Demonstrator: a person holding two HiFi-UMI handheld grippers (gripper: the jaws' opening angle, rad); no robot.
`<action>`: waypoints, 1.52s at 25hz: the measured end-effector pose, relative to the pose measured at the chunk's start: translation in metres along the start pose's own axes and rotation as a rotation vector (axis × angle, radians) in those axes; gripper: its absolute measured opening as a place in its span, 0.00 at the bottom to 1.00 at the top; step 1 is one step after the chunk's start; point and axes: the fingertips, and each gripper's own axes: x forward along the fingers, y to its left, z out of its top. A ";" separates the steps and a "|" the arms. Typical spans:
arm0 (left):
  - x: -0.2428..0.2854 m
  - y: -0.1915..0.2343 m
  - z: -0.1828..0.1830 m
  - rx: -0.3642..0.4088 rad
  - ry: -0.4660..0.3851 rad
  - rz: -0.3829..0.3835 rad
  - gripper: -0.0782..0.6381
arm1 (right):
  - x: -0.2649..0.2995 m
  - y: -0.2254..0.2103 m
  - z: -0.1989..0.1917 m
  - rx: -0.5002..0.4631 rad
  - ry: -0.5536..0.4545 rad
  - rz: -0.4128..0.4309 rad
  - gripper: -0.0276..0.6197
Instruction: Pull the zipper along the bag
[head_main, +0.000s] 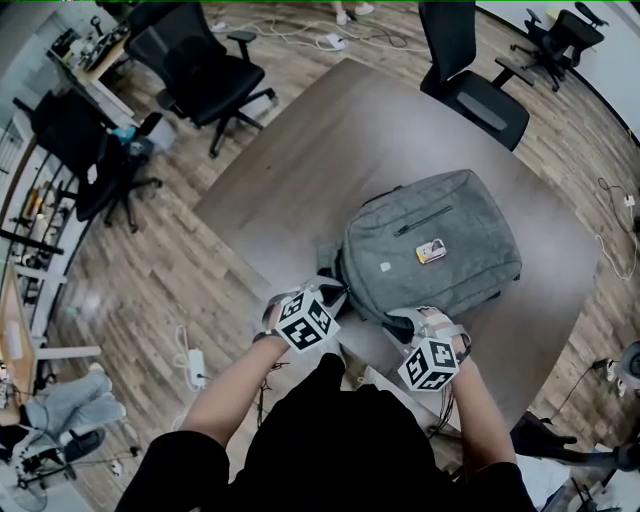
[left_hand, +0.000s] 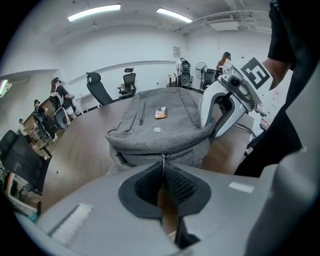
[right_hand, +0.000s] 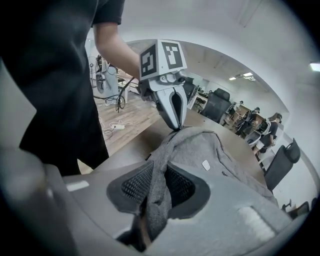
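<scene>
Left gripper view shows my left gripper (left_hand: 163, 169) pinched shut on the small metal zipper pull (left_hand: 163, 157), at the bag's near edge. My right gripper (right_hand: 159, 176) is clamped on a fold of grey fabric (right_hand: 158, 200) along that same near edge of the bag, near the pull. The bag (head_main: 432, 245) lies flat on the table (head_main: 290, 150), front panel up. I judge it soft, floppy and light enough to drag, so the cloth wants tension beside the slider. The pull looks tiny and slick; I'd hold it deep and draw along the teeth.
</scene>
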 end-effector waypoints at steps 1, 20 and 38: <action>0.000 0.000 0.000 0.006 0.001 -0.005 0.15 | -0.002 0.001 -0.002 -0.009 -0.001 0.010 0.17; 0.012 -0.003 0.020 -0.013 -0.044 -0.012 0.15 | -0.028 -0.052 0.032 0.541 -0.266 -0.182 0.44; 0.017 0.002 0.021 0.033 -0.051 0.009 0.15 | 0.027 -0.055 0.022 0.497 0.049 -0.159 0.14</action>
